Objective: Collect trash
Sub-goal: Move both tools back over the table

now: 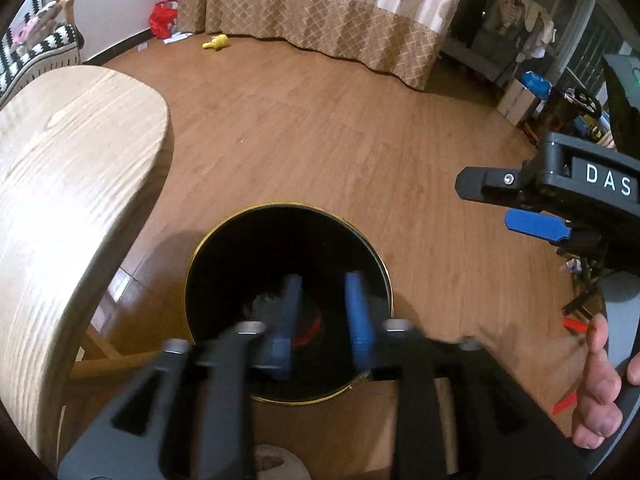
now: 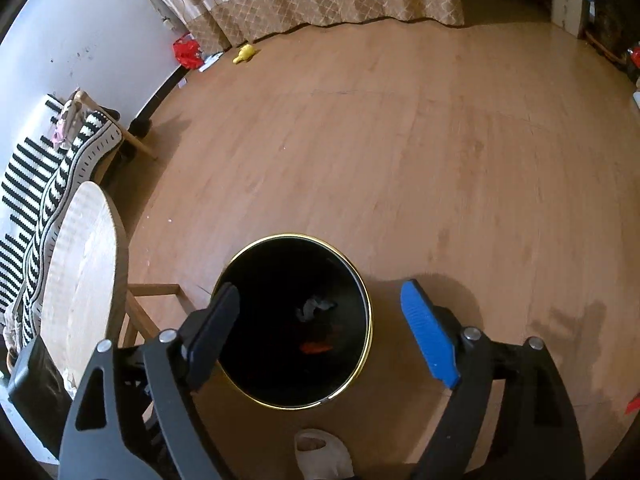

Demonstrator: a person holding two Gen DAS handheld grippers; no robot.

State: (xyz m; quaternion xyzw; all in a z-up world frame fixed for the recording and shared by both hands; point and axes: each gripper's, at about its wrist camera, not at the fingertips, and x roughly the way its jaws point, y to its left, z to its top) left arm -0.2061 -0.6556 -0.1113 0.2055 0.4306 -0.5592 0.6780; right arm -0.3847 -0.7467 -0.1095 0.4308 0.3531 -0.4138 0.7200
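Two grippers angled down, left gripper, right gripper, spread above bin

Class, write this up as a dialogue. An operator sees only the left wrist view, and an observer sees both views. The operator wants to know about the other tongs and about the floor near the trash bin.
Operator: I see the right tongs only side-on. Are they holding anything?
Observer: No. They stand wide open above the bin, with nothing between them.
Operator: My left tongs hide most of the floor on the near side of the bin. Is there any trash there?
Observer: Yes, a pale plastic bag lies on the floor just short of the bin's near rim.
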